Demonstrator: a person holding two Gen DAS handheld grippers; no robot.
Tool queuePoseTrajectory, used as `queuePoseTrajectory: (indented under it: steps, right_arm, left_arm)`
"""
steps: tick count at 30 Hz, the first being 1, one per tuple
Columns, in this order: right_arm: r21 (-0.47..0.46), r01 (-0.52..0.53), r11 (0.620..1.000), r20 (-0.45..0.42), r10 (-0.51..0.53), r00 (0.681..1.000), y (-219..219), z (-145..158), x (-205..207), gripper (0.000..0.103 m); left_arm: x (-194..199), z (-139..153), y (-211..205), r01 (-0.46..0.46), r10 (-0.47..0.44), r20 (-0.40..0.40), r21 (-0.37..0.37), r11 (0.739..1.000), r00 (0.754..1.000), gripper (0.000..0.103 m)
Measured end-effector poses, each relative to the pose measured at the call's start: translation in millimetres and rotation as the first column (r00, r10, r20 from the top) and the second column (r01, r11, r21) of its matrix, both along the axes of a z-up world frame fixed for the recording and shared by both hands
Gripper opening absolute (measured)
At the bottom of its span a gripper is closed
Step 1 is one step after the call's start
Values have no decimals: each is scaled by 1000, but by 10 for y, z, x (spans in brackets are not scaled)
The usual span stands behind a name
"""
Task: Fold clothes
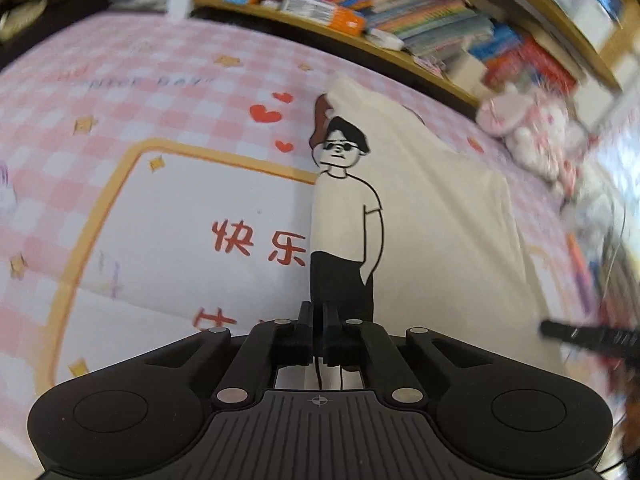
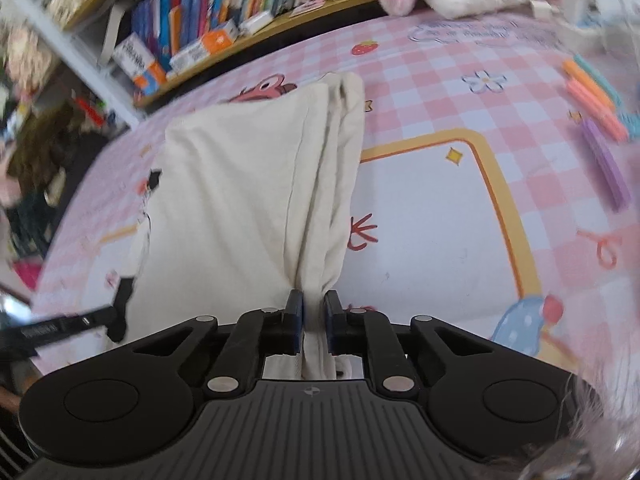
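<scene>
A cream T-shirt (image 1: 432,208) with a black cartoon figure printed on it lies folded lengthwise on the pink checked bed cover (image 1: 120,80). My left gripper (image 1: 318,316) is shut on the shirt's near edge, right at the printed figure's legs. In the right wrist view the same shirt (image 2: 240,184) stretches away from me. My right gripper (image 2: 314,308) is shut on a bunched fold of its near right corner, with cloth filling the gap between the pads. The left gripper (image 2: 116,312) shows at the shirt's near left corner.
A low wooden shelf packed with books (image 1: 400,12) runs along the far side of the bed. A pink and white plush toy (image 1: 532,128) lies by the shirt's far end. Several coloured markers (image 2: 600,120) lie on the cover to the right.
</scene>
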State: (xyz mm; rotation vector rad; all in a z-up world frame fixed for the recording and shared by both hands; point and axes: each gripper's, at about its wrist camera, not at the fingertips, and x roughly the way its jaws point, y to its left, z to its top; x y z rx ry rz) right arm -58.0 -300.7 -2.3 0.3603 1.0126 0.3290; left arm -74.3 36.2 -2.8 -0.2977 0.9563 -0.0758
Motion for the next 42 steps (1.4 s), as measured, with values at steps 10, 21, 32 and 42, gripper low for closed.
queuePoseTrajectory:
  steps: [10, 21, 32, 42]
  right_arm:
    - [39, 83, 996, -73, -80, 994, -107, 48, -333, 41]
    - [-18, 69, 997, -104, -70, 992, 107, -16, -369, 31]
    - [226, 124, 966, -160, -89, 983, -6, 341, -185, 11]
    - [183, 113, 977, -69, -101, 992, 283, 758, -104, 11]
  left_arm:
    - [-278, 98, -151, 137, -163, 122, 194, 971, 979, 33]
    - [-579, 49, -478, 290, -393, 240, 372, 882, 888, 89]
    - [-816, -139, -922, 392, -608, 290, 548, 738, 739, 99]
    - [-627, -406, -998, 222, -485, 291, 621, 751, 825, 101]
